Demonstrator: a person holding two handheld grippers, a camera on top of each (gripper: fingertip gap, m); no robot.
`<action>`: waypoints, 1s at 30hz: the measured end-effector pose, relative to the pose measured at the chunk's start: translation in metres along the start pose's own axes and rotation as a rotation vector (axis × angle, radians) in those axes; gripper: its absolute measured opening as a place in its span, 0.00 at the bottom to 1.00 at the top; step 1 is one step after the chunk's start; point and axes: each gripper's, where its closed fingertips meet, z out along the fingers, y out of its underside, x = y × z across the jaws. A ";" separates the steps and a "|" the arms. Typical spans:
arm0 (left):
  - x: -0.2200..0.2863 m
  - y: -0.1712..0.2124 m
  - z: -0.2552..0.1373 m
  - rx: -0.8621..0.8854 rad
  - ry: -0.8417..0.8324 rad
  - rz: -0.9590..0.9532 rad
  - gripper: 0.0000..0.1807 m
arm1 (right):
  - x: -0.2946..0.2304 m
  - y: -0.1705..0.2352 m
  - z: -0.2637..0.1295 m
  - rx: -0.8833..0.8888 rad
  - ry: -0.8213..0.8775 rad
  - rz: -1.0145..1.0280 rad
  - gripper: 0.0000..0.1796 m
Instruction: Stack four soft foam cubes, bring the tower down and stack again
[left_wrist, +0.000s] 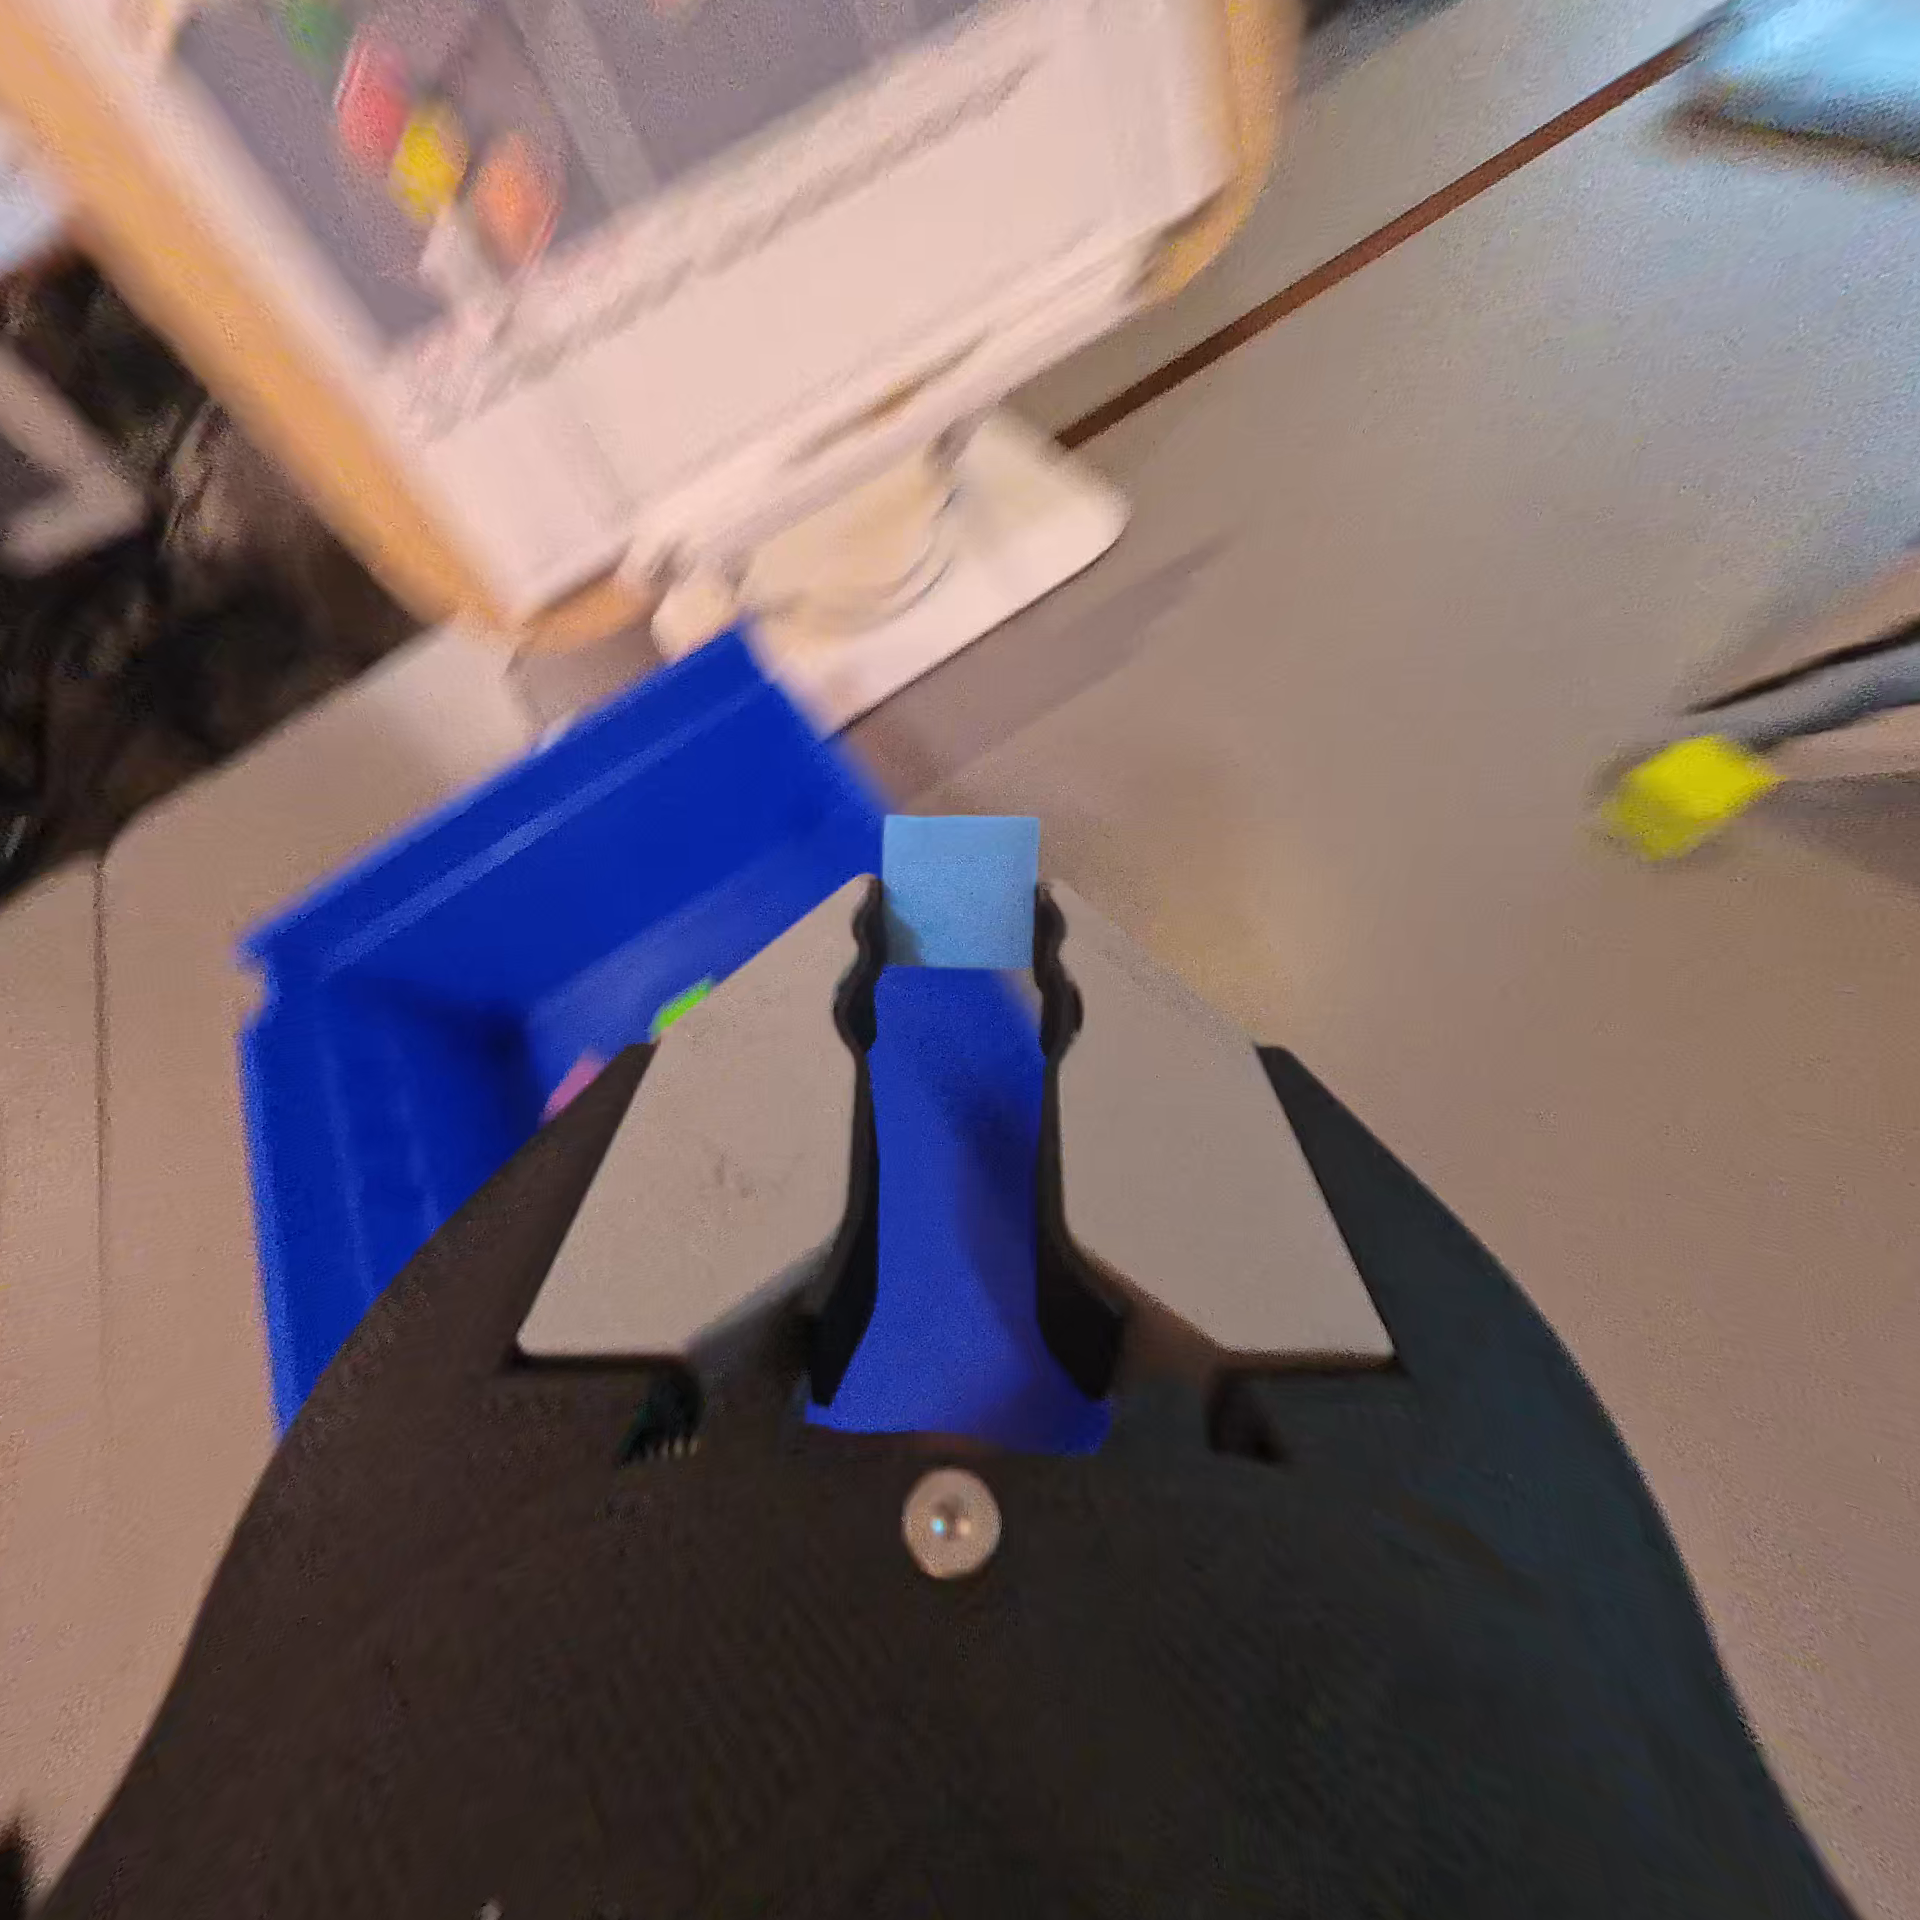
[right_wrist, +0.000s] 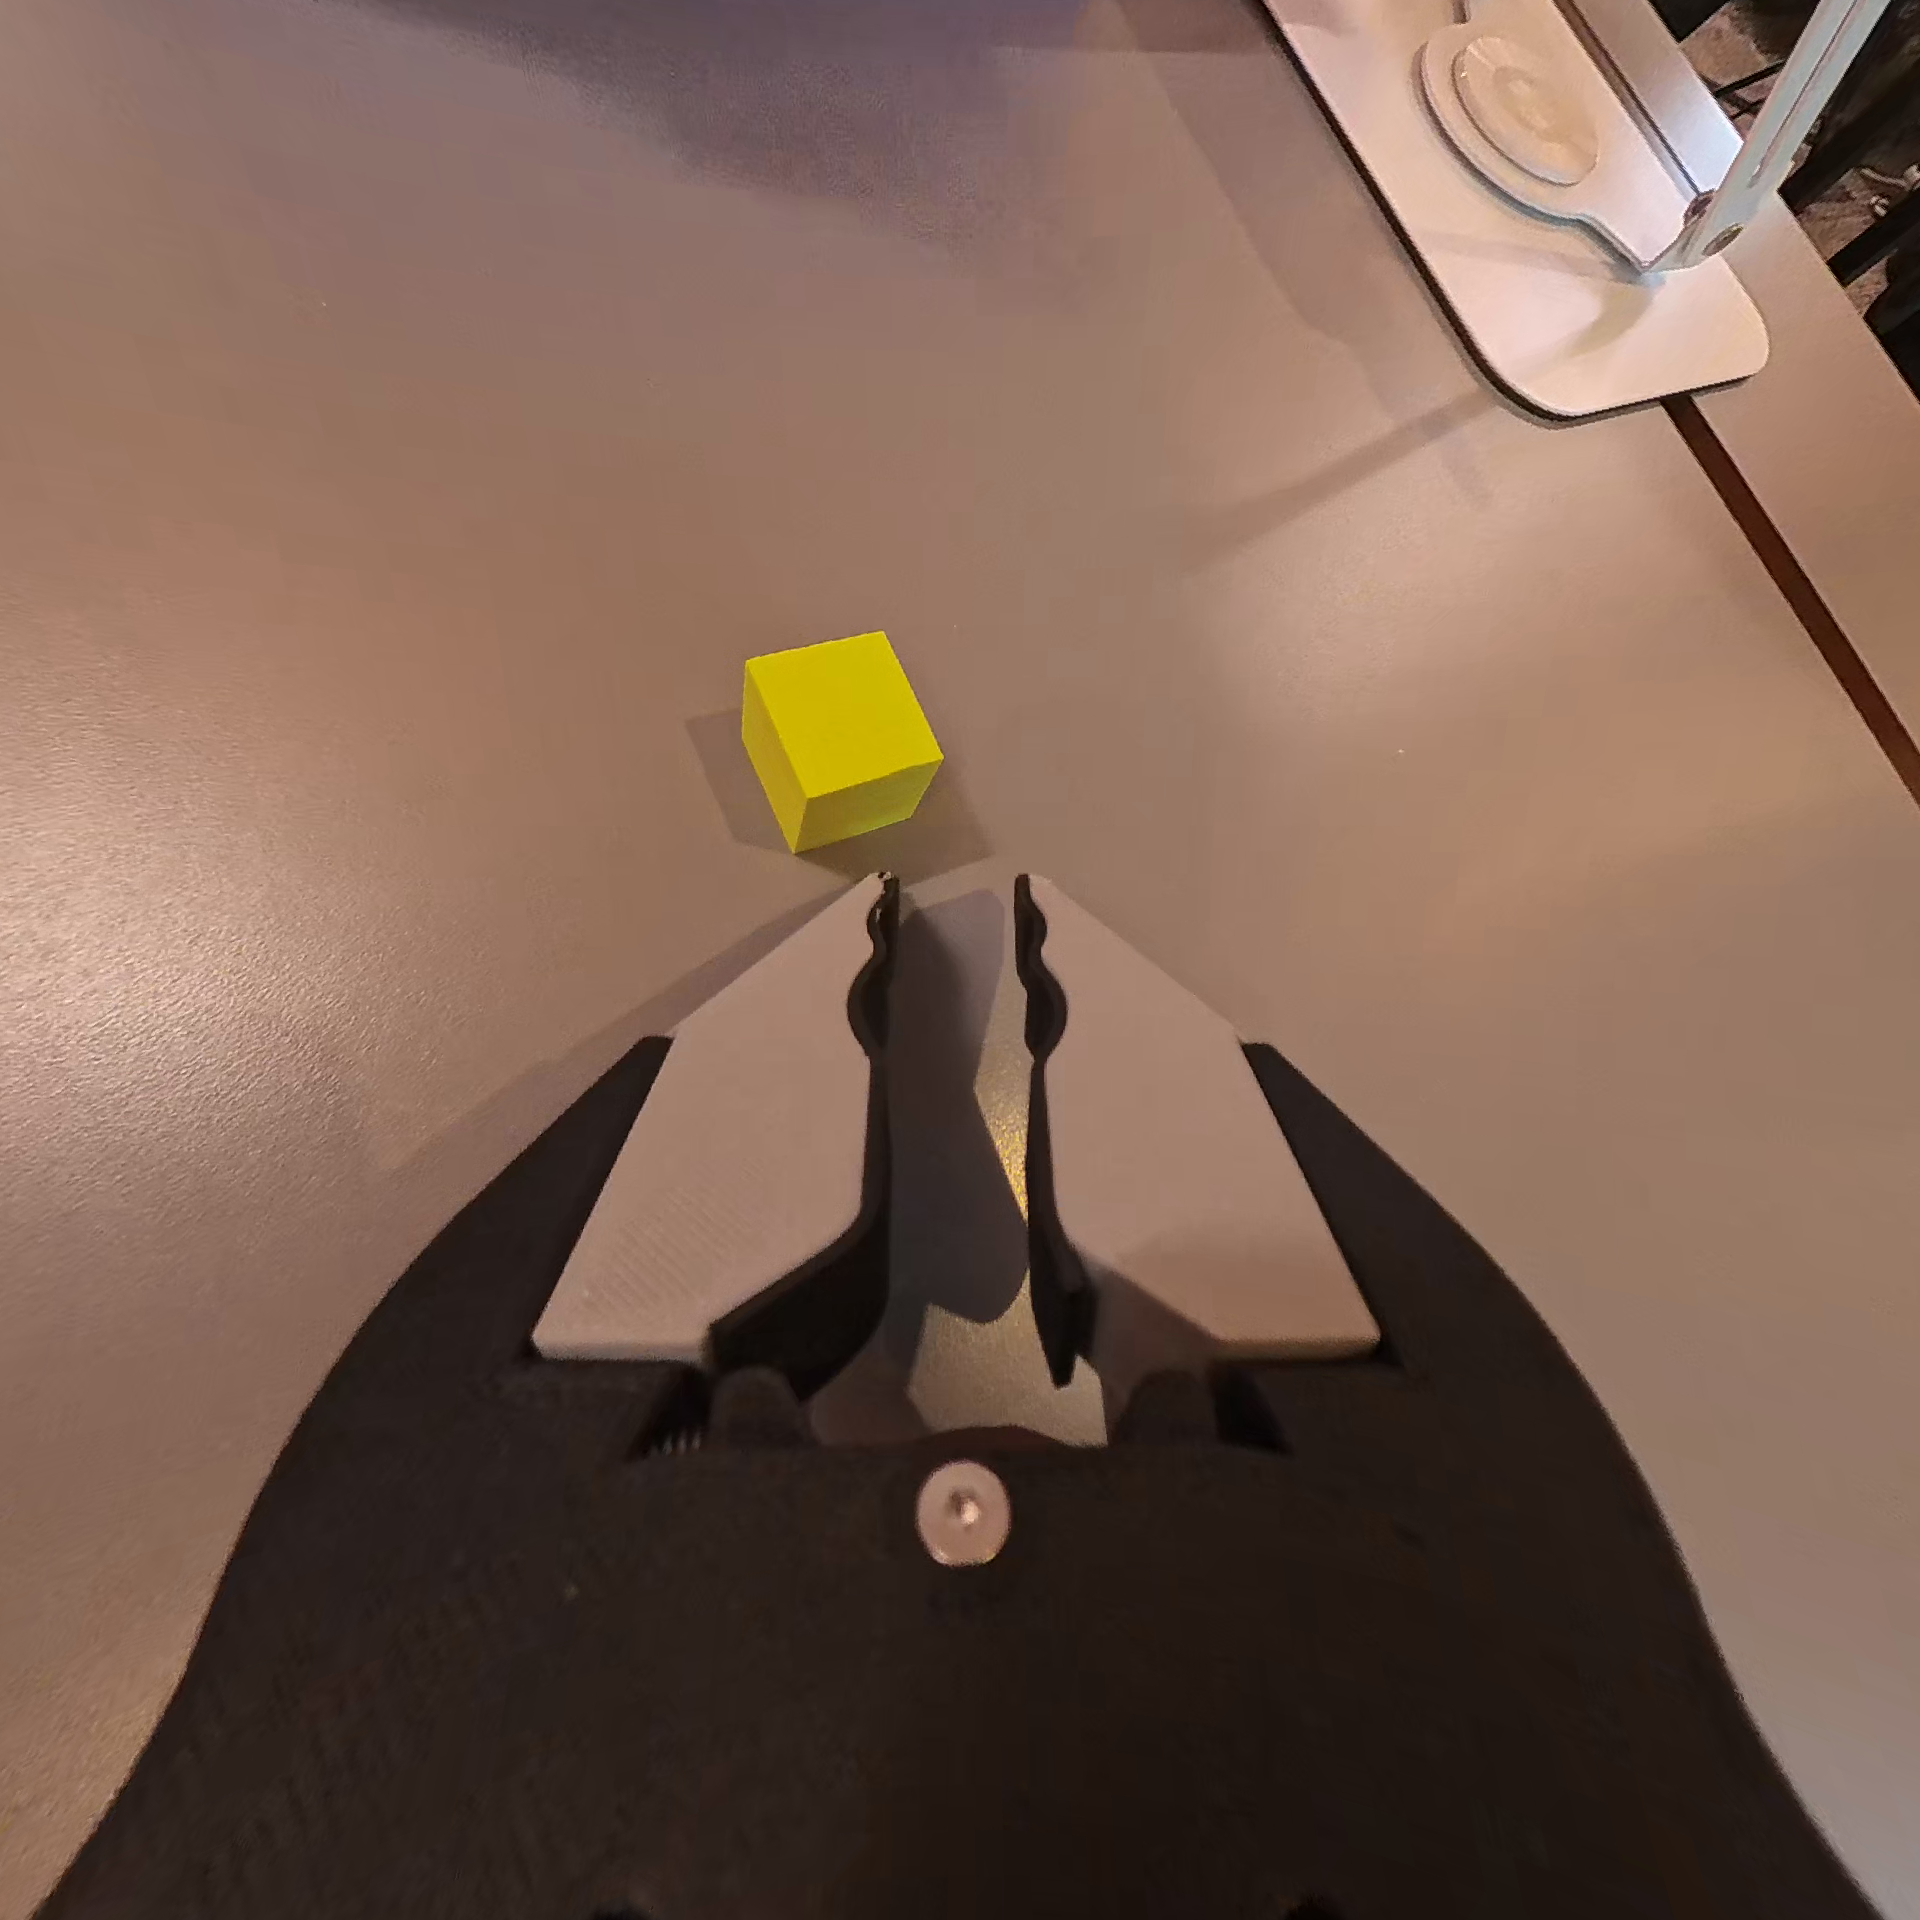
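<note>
My left gripper (left_wrist: 958, 914) is shut on a light blue foam cube (left_wrist: 961, 891) and holds it in the air above the near corner of a blue bin (left_wrist: 540, 914). Green and pink cubes (left_wrist: 681, 1006) peek out inside the bin beside my left finger. A yellow foam cube (right_wrist: 836, 740) sits alone on the grey table, just ahead and slightly left of my right gripper (right_wrist: 948, 883), which is open and empty. The yellow cube also shows blurred at the far right of the left wrist view (left_wrist: 1683, 795), with the other gripper's tip beside it.
A white monitor on a flat stand base (left_wrist: 987, 561) stands behind the bin, blurred by motion. The same base (right_wrist: 1558, 229) lies at the back right of the right wrist view. A dark seam (right_wrist: 1787, 582) runs across the table there. There is about 30 centimeters between the tips of the two grippers.
</note>
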 end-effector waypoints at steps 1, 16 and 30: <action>0.025 -0.018 -0.002 0.044 0.080 0.056 0.15 | 0.000 0.000 0.000 0.001 0.001 0.000 0.11; 0.235 -0.001 0.097 -0.032 0.750 0.515 0.15 | 0.046 0.022 -0.015 0.019 0.040 0.167 0.10; 0.232 0.013 0.118 -0.125 0.721 0.568 0.15 | 0.051 0.029 -0.012 -0.014 0.040 0.176 0.11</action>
